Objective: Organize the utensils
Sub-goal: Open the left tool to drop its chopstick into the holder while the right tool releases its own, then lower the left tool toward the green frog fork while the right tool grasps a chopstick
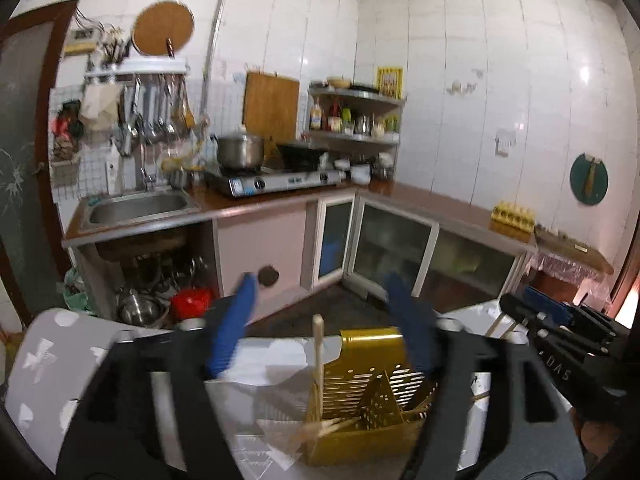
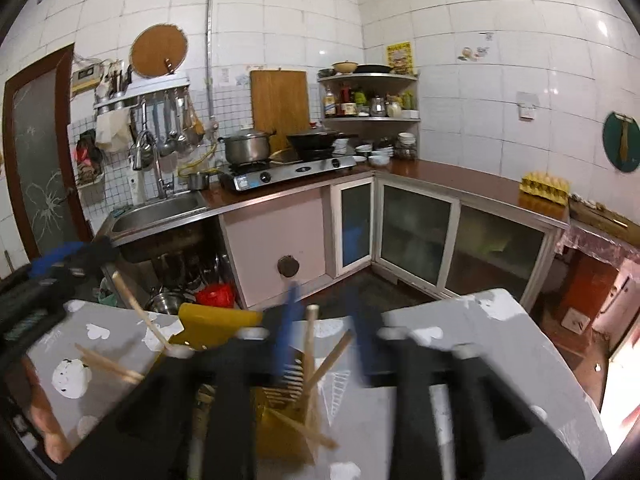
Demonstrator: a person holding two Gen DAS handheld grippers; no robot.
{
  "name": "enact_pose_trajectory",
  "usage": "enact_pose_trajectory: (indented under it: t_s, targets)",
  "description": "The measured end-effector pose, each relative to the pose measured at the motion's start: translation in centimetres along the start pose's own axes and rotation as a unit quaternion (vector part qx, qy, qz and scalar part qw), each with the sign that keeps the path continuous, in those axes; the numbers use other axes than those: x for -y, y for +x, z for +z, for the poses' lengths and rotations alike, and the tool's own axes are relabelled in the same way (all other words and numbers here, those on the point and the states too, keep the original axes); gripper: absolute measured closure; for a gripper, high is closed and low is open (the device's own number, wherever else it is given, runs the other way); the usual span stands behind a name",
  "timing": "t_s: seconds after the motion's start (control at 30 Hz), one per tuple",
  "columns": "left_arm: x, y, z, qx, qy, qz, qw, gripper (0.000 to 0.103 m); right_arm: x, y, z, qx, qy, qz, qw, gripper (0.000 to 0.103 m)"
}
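Approach step: both grippers over the gold caddy (image 1: 360, 396), which sits mid-table (image 1: 48, 364) with chopsticks (image 2: 316, 364) loose inside. Left gripper (image 1: 320, 324) released and empty; right gripper (image 2: 326, 332) released, a stick between its jaws untouched. Next: clench on one stick.

Both pairs of blue fingers (image 1: 236, 320) are smeared by motion, edges soft. The gold utensil holder (image 1: 372, 396) has its base cut off behind the left gripper's black frame, and in the right view the right gripper's frame covers most of it. The wooden chopsticks (image 2: 310, 356) blur together (no counting them). The pots under the sink (image 2: 168, 300) sit too dark to tell apart.
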State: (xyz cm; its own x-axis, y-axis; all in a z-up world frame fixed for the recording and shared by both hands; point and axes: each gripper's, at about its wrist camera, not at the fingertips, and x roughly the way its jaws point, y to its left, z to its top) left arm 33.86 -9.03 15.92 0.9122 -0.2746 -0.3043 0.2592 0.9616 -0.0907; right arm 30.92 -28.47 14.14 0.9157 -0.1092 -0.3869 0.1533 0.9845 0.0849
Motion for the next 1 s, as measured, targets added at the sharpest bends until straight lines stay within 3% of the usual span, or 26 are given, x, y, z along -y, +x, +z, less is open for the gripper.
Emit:
enact_pose_trajectory:
  t_s: [0.1, 0.2, 0.33, 0.57, 0.73, 1.0]
  targets:
    - [-0.3, -3.4, 0.8, 0.011, 0.007, 0.002, 0.9999, 0.023, 0.9, -2.6, -0.2, 0.010, 0.007, -0.009, 1.000, 0.051]
    - [-0.6, -6.3, 0.6, 0.025, 0.018, 0.021, 0.9993, 0.005, 1.6, -5.4, -1.0, 0.009, 0.018, -0.009, 1.000, 0.042]
    - [-1.6, -8.7, -1.4, 0.024, 0.024, 0.043, 0.9985, 0.005, 1.6, -7.7, -3.0, 0.007, 0.010, -0.024, 1.000, 0.033]
    - [-3.1, -8.5, -7.7, -0.023, 0.040, 0.079, 0.9958, 0.005, 1.0, -7.3, -9.5, -0.053, 0.005, -0.034, 0.998, 0.032]
    - [-4.6, -6.3, -12.2, -0.095, 0.025, 0.072, 0.9925, 0.005, 0.6, -5.2, -14.3, -0.104, 0.015, -0.034, 0.994, 0.033]
    - [-6.1, -3.1, -16.7, -0.160, 0.014, 0.095, 0.9825, 0.005, -1.2, -2.6, -18.2, -0.151, 0.009, -0.031, 0.988, 0.033]
